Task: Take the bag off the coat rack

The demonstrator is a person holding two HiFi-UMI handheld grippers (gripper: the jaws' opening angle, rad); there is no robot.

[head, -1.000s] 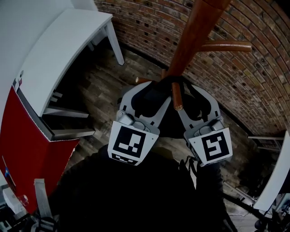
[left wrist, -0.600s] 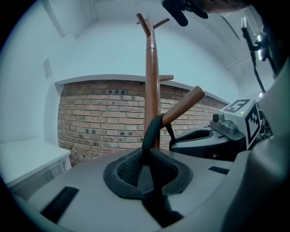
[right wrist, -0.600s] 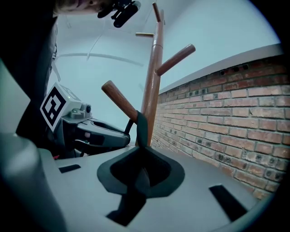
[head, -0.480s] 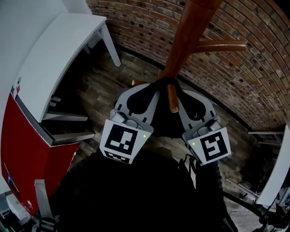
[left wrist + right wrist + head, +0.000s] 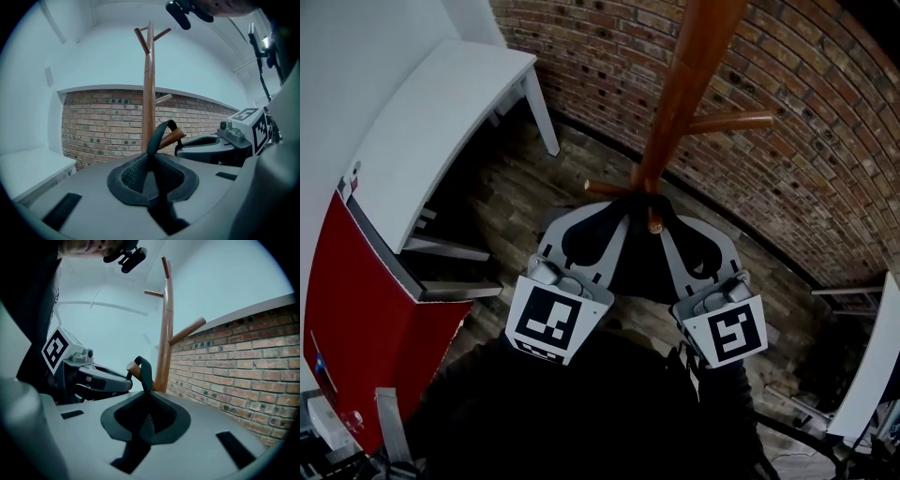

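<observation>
Coat rack pole (image 5: 680,84) dead ahead, brick wall (image 5: 787,112) close behind it. Front peg (image 5: 654,214) juts toward camera, bag strap (image 5: 154,138) looped over it; open air above peg tip. Right peg (image 5: 727,122) and left peg (image 5: 602,187) stick out sideways. White table (image 5: 441,112) and red cabinet (image 5: 347,309) block left. Floor (image 5: 516,187) open between table and rack.

No words or numbers could be read anywhere. The left cube (image 5: 546,323) at 7 o'clock and the right cube (image 5: 729,330) at 5 o'clock showed only black-and-white square patterns, not letters. A tiny sticker (image 5: 353,176) on the red cabinet (image 5: 347,309) at 9 o'clock was too small to read.
</observation>
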